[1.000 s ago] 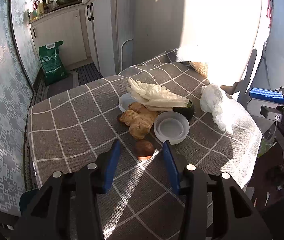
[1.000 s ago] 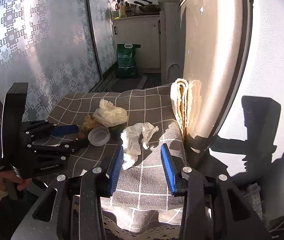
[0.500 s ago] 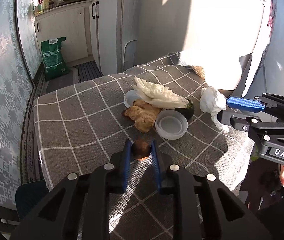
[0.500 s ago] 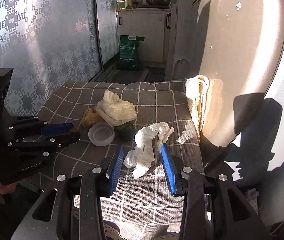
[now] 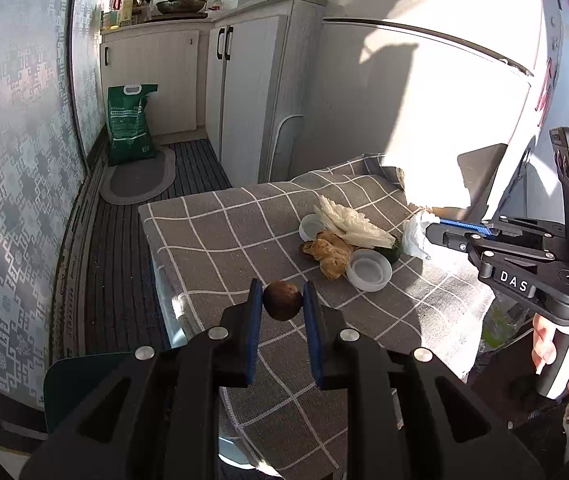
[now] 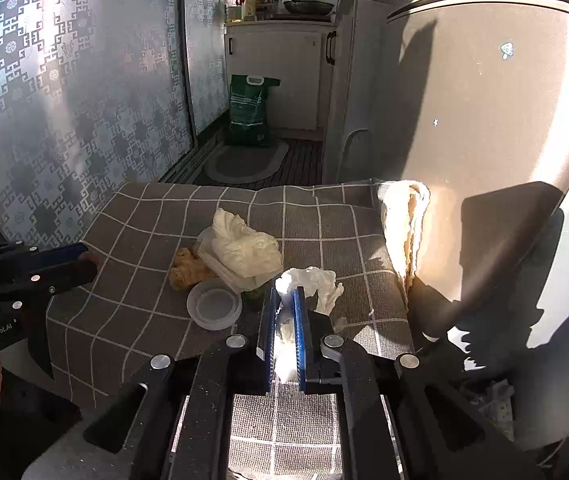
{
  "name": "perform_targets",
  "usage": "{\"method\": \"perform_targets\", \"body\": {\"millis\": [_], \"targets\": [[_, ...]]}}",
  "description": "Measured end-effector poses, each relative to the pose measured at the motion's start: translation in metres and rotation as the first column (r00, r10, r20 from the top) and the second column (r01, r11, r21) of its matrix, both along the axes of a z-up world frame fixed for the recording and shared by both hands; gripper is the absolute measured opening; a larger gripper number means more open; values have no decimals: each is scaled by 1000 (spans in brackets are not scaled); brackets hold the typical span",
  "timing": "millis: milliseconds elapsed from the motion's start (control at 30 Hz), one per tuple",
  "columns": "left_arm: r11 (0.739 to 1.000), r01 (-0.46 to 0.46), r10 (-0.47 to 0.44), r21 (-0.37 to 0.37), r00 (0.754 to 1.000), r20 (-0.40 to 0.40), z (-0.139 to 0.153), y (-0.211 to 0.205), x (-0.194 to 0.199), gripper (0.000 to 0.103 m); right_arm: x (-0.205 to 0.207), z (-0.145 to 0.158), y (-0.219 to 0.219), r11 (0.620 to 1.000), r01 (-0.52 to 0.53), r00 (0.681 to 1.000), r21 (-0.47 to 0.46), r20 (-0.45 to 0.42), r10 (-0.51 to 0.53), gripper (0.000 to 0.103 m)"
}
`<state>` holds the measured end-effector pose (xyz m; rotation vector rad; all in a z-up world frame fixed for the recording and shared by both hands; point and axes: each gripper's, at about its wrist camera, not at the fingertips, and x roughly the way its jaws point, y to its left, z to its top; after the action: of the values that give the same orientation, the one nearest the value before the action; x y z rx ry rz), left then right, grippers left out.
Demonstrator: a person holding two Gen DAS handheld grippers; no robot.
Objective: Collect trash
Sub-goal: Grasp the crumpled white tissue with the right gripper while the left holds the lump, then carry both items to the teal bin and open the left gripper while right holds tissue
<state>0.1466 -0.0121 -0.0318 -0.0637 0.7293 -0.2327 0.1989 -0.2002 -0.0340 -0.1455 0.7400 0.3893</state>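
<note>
My left gripper [image 5: 283,304] is shut on a small round brown scrap [image 5: 282,301] and holds it above the near edge of the table with the grey checked cloth [image 5: 224,240]. My right gripper [image 6: 284,308] is shut on a crumpled white tissue [image 6: 310,280], which is lifted off the cloth; the tissue also shows in the left wrist view [image 5: 414,234]. On the cloth lie pale cabbage leaves [image 5: 354,224], a brown lumpy ginger piece [image 5: 330,254], a clear plastic lid [image 5: 368,274] and a dark green vegetable end [image 5: 394,252].
A beige fridge [image 6: 484,120] stands against the table's far side, with a folded cream towel [image 6: 404,220] leaning on it. White cabinets [image 5: 244,80], a green sack [image 5: 130,124] and an oval mat [image 5: 140,180] stand beyond the table.
My left gripper closed on the brown scrap and lifted it back from the table. My right gripper closed on the white tissue and raised it.
</note>
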Motion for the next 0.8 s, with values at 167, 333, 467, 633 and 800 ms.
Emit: {"method": "perform_targets", "body": {"millis": [167,333,467,633,800], "targets": [[999,-46,46,-10,999,24,10,23,-11,22,-15,18,32,996,-82,996,21,39,82,8],[996,-91,91,-5,996,14,8,48,-21,22,-24,25,66,986,-163,986,26,45,162,6],[993,-117,117,0,993,6,5,70,-31,22,-28,32,78,987,-161,984,-8,73,161,6],[990,-137,137,-12,991,0,3,93,-40,22,-21,31,61,995,-103,994,-15,26,104,11],[989,-149,149,-16,989,-4,0,111,-45,22,-24,2,45,993,-26,1000,-117,-14,25,51]]}}
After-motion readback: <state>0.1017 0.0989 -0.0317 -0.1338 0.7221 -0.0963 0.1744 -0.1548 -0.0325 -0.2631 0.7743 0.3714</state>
